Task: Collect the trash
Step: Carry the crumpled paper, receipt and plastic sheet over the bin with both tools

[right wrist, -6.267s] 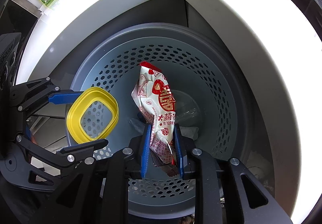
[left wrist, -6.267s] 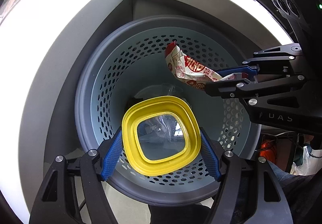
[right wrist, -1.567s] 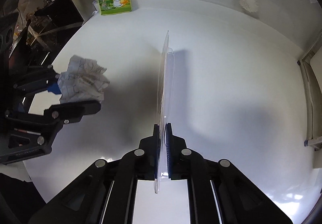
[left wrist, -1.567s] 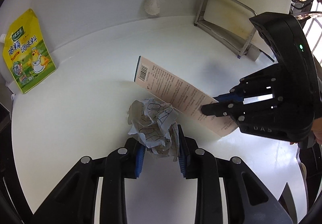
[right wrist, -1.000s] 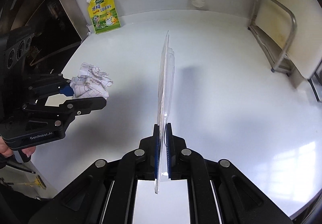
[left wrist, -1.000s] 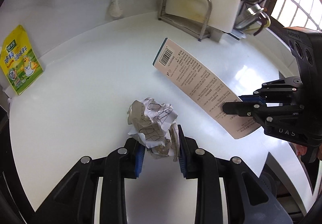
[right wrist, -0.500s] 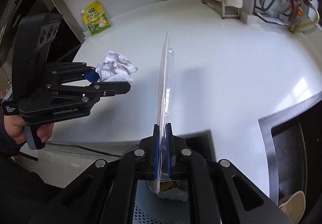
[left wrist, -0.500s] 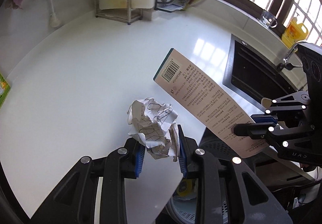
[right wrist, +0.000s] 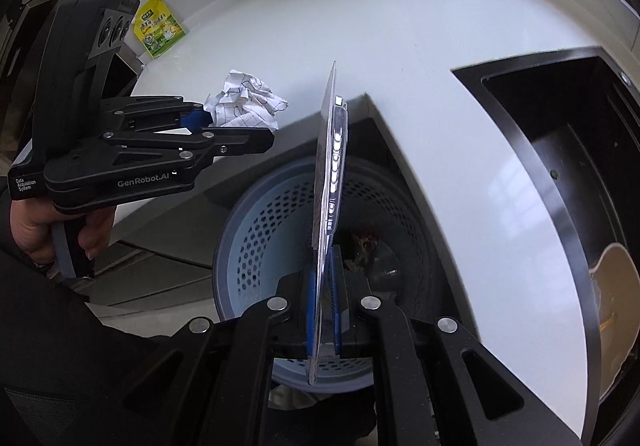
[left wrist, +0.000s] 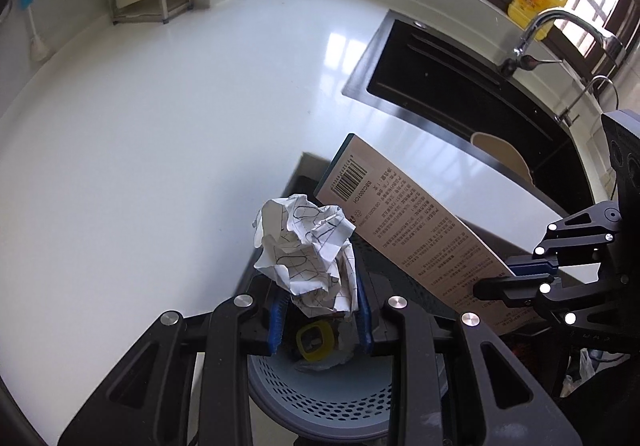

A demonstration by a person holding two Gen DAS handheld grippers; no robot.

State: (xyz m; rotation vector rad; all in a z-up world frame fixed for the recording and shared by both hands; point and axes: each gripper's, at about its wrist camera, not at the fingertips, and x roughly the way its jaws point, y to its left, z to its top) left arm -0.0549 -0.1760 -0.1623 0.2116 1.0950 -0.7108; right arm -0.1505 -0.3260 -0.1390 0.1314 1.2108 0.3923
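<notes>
Your left gripper (left wrist: 320, 320) clamps the crumpled paper (left wrist: 306, 248); your right gripper (right wrist: 323, 310) pinches the flat package (right wrist: 330, 181). Release early and either may miss the bin (right wrist: 256, 242) at lower centre, since the paper hangs by its rim.

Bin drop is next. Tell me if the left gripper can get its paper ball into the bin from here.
Probably yes. The left gripper holds the paper ball above the open bin, with nothing between them; the right gripper's card is off to the side.

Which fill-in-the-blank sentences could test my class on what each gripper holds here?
1. The left gripper is shut on a crumpled ____.
2. The right gripper is shut on a flat ____ package.
3. Both grippers are above a perforated ____.
4. A ____ lid lies inside it.

Missing words: paper; toothbrush; bin; yellow
</notes>
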